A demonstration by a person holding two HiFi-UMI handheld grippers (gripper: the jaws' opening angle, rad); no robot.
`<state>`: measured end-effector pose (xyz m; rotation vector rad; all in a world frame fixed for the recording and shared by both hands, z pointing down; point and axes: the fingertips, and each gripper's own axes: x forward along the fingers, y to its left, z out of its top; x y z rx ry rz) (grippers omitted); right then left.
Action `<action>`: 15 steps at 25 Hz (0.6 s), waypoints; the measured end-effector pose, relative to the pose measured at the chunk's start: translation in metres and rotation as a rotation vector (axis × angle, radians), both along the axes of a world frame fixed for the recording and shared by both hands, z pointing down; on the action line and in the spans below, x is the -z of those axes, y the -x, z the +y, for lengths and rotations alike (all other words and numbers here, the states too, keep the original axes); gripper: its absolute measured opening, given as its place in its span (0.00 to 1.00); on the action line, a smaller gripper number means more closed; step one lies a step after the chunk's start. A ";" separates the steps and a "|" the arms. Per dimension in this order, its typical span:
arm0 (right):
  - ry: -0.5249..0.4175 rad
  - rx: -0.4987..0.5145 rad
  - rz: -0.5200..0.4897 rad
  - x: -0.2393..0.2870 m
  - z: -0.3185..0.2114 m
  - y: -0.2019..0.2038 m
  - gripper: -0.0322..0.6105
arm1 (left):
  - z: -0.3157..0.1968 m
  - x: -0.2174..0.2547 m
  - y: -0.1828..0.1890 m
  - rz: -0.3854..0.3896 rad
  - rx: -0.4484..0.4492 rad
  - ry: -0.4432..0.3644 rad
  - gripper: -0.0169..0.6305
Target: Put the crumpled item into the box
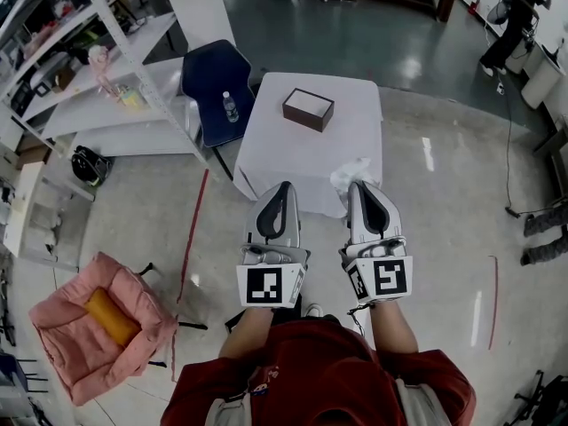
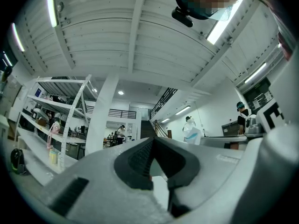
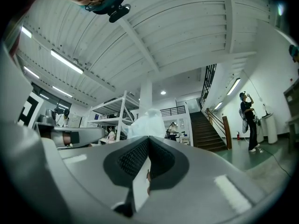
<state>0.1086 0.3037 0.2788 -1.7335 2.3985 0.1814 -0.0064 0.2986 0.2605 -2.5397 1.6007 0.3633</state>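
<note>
**Both tongs clenched and empty, crumpled item at the table's near right corner**

The left tongs (image 1: 283, 187) and right tongs (image 1: 359, 186) are held side by side at the near edge of the white table (image 1: 293, 162). Each gripper view shows its tips pressed together with nothing between them. The crumpled white item (image 1: 352, 174) lies at the table's near right corner, just beside the tip of the right tongs; whether they touch cannot be told. In the right gripper view it rises just past the closed tips. The box (image 1: 308, 108), dark-sided with a pale inside, sits near the far edge, well apart from the crumpled item.

A blue chair (image 1: 216, 76) stands against the table's left edge with a water bottle (image 1: 230, 106) on its seat. A white shelving rack (image 1: 102, 69) lines the left side, with a black bag (image 1: 86, 165) on the floor beside it. A pink padded seat (image 1: 62, 335) holding an orange roll (image 1: 112, 318) stands on the floor at the near left. A person (image 1: 519, 16) stands far off to the right.
</note>
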 end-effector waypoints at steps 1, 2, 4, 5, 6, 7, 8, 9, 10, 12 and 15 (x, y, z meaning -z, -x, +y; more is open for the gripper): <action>-0.001 -0.001 0.005 0.000 -0.005 0.002 0.06 | -0.006 -0.001 0.002 0.002 -0.002 0.000 0.03; -0.001 -0.002 0.009 -0.001 -0.011 0.004 0.06 | -0.011 -0.002 0.003 0.005 -0.003 0.001 0.03; 0.002 -0.003 0.012 -0.001 -0.023 0.007 0.06 | -0.023 -0.002 0.007 0.010 -0.006 -0.001 0.03; 0.003 -0.003 0.014 -0.001 -0.031 0.009 0.06 | -0.031 -0.002 0.009 0.011 -0.007 -0.002 0.03; 0.005 -0.003 0.017 -0.001 -0.039 0.011 0.06 | -0.039 -0.001 0.011 0.013 -0.008 -0.001 0.03; 0.006 -0.003 0.021 -0.001 -0.048 0.015 0.06 | -0.048 -0.001 0.013 0.017 -0.010 0.001 0.03; 0.007 -0.002 0.025 -0.001 -0.057 0.018 0.06 | -0.057 -0.001 0.016 0.017 -0.012 0.003 0.03; 0.008 -0.002 0.028 -0.001 -0.066 0.021 0.06 | -0.066 -0.002 0.019 0.009 -0.014 0.005 0.03; 0.008 -0.002 0.030 -0.001 -0.076 0.025 0.06 | -0.075 -0.004 0.023 -0.009 -0.016 0.006 0.03; 0.010 -0.003 0.035 -0.001 -0.093 0.032 0.06 | -0.093 -0.008 0.030 -0.042 -0.017 0.010 0.03; 0.018 -0.003 0.034 -0.001 -0.116 0.039 0.06 | -0.116 -0.002 0.039 -0.017 -0.014 0.009 0.03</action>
